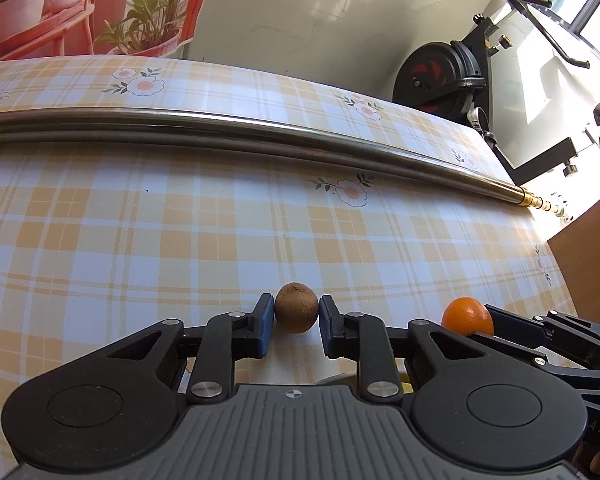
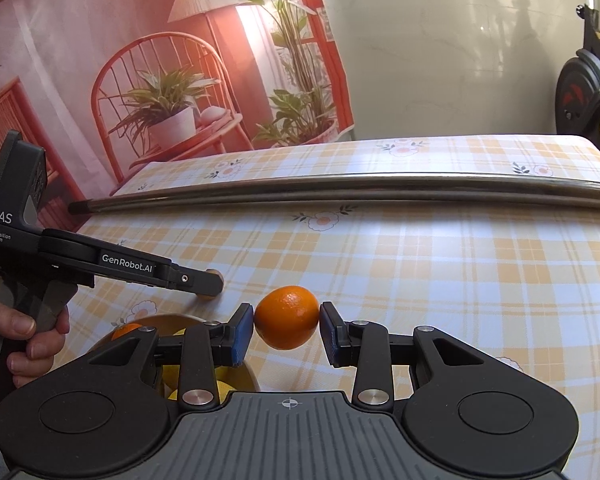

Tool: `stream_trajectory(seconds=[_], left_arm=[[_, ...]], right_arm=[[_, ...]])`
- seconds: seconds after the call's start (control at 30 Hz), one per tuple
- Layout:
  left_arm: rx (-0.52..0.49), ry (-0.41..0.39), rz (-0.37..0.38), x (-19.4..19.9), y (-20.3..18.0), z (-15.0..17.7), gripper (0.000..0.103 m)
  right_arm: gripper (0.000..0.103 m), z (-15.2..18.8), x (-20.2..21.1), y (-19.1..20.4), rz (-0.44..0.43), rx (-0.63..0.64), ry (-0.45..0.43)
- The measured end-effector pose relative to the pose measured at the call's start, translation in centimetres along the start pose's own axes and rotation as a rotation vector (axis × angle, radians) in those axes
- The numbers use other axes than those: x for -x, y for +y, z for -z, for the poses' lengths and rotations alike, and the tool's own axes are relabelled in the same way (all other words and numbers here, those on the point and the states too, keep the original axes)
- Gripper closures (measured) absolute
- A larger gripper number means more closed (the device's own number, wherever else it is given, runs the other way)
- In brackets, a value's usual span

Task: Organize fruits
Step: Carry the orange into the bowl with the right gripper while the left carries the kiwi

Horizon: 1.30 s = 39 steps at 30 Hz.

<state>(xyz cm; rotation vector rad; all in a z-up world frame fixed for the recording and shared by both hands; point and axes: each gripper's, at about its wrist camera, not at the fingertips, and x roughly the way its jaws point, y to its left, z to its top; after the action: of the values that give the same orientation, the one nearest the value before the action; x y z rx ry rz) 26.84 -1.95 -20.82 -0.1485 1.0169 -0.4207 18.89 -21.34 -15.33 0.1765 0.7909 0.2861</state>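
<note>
Nearest the lens in the left wrist view we have the left gripper [image 1: 296,320], its blue pads closed on a kiwi [image 1: 296,307] at both flanks. In the right wrist view the right gripper [image 2: 287,330] is clamped on an orange [image 2: 286,317] the same way, pads touching its sides. Both fruits appear lifted off the checked tablecloth [image 2: 440,264], though we cannot confirm the clearance.

A bowl [image 2: 256,380] sits at 8 o'clock of the orange in the right view, largely hidden by the gripper body; it already holds a second orange [image 2: 126,330] and some yellow fruit [image 2: 172,376].

We judge the step in hand to be carrying each fruit to the bowl. Procedure:

1. Keep pad pressure steady; the kiwi is soft and will bruise if squeezed harder.
2. Move one gripper at a time, since the two are close together and the bowl is small.
3. Lower each fruit into a free spot before opening, so it does not roll.

A metal rod [image 2: 340,192] lies across the table at 12 o'clock, well clear of the work.
</note>
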Motion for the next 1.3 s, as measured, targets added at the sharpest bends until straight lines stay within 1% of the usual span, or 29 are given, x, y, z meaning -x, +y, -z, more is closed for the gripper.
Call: stream_trajectory(seconds=[0.1,0.3,0.37,0.63,0.9,1.03,1.13,1.3], left_arm=[[-0.026,-0.023,-0.002,0.8,-0.5,0.2,0.077],[-0.081,-0.091,0.010,4.3,-1.7,1.3,0.077],[-0.094,-0.115,0.021,5.9,-2.0,2.0,0.077],[-0.092,-0.155,0.065,10.7,-2.2,5.6,0.077],[-0.096,-0.147,0.090,13.0,-2.9,9.9,0.077],[-0.126,-0.130,0.073,13.4,-3.0,11.8,0.077],[-0.133,-0.111,0.071,13.6,-2.9,12.7,0.077],[-0.118,-0.073,0.079,13.5,-2.3,13.8,0.077]], right_arm=[[0.070,0.2,0.8,0.4,0.000,-0.002,-0.010],[0.070,0.8,2.7,1.5,-0.011,0.006,-0.027],[0.070,1.0,3.3,1.9,-0.020,0.014,-0.032],[0.070,2.1,5.4,3.8,-0.048,0.025,-0.039],[0.070,3.3,7.4,6.5,-0.102,0.072,-0.028],[0.070,4.2,8.1,8.1,-0.138,0.108,-0.006],[0.070,4.8,8.4,8.9,-0.158,0.115,0.021],[0.070,6.0,8.5,9.3,-0.154,0.114,0.066]])
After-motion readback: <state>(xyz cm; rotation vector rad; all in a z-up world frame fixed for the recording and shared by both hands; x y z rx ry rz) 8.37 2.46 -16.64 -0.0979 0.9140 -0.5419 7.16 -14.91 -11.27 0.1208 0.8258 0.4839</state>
